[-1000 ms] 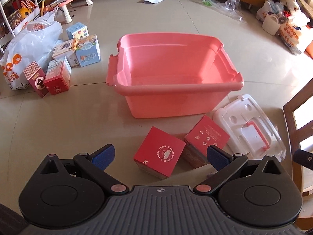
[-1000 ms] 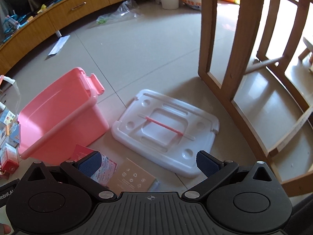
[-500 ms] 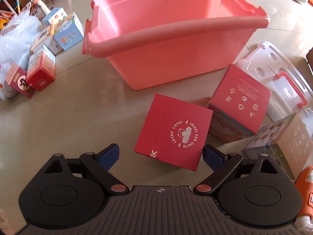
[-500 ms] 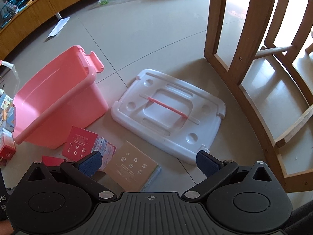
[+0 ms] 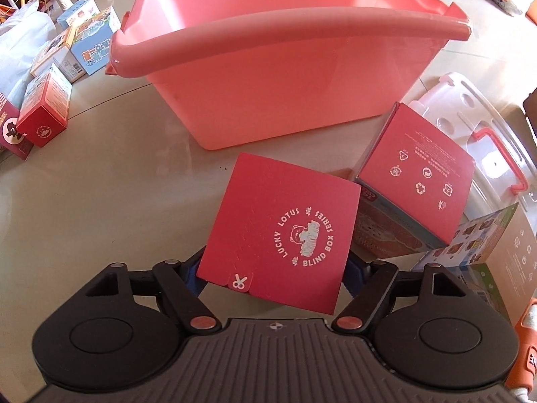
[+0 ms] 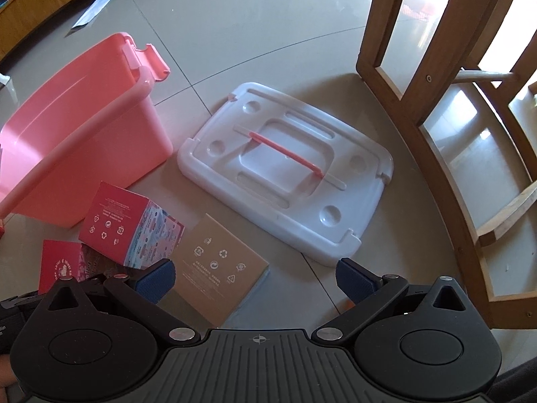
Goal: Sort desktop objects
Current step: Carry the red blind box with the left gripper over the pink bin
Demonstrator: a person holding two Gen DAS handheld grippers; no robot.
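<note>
A red "Lucky Lotus" blind box [image 5: 282, 231] sits between the blue pads of my left gripper [image 5: 272, 277]; the pads press its two sides. It also shows in the right wrist view [image 6: 60, 265]. A second red box [image 5: 419, 178] lies just right of it, leaning by the pink bin [image 5: 285, 57]. A tan box [image 6: 214, 265] lies on the floor in front of my right gripper [image 6: 255, 280], which is open and empty above it.
The bin's white lid [image 6: 288, 164] lies flat right of the bin. Several small boxes [image 5: 47, 107] and a plastic bag stand at the left. A wooden chair frame [image 6: 419, 77] stands close on the right. A colourful box [image 5: 483, 245] lies at right.
My left gripper has come down and forward onto the red Lucky Lotus box and its fingers have closed on its sides. My right gripper has lowered slightly toward the tan box.
</note>
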